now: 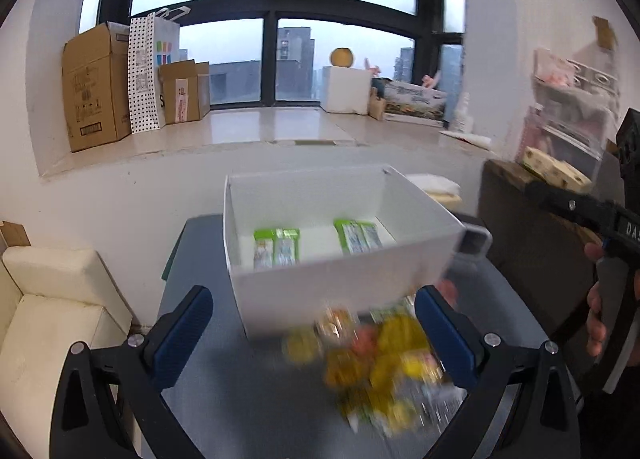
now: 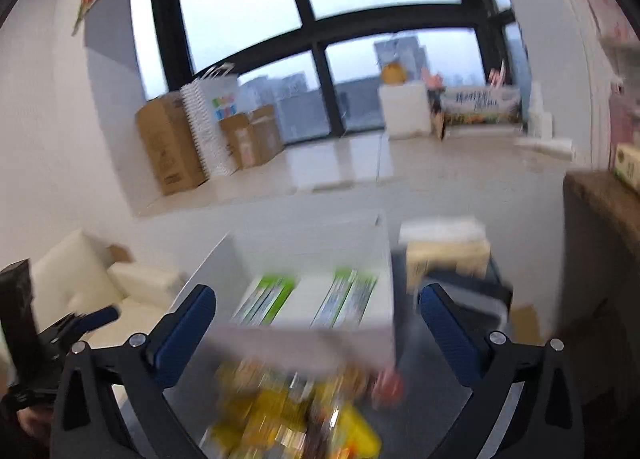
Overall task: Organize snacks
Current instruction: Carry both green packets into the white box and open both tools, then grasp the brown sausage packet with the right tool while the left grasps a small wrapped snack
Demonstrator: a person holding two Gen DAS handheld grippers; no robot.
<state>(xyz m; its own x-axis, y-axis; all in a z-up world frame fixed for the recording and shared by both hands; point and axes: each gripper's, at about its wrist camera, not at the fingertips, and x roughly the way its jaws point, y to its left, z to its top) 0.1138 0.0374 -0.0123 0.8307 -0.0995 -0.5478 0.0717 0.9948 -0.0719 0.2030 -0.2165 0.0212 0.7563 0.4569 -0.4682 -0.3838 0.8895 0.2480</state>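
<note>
While both views are a bit blurry, I see my left gripper (image 1: 314, 333) and right gripper (image 2: 318, 333) spread wide apart with nothing held. The white box (image 1: 340, 279) sits mid-frame on the grey bench (image 1: 240, 399), four green packets (image 1: 276, 247) inside. The snack pile (image 1: 380, 363) lies at the lower middle, just before the box.

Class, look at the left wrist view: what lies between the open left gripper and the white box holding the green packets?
In the left wrist view, a blurred pile of snacks lies on the grey table between the left gripper and the white box.
</note>
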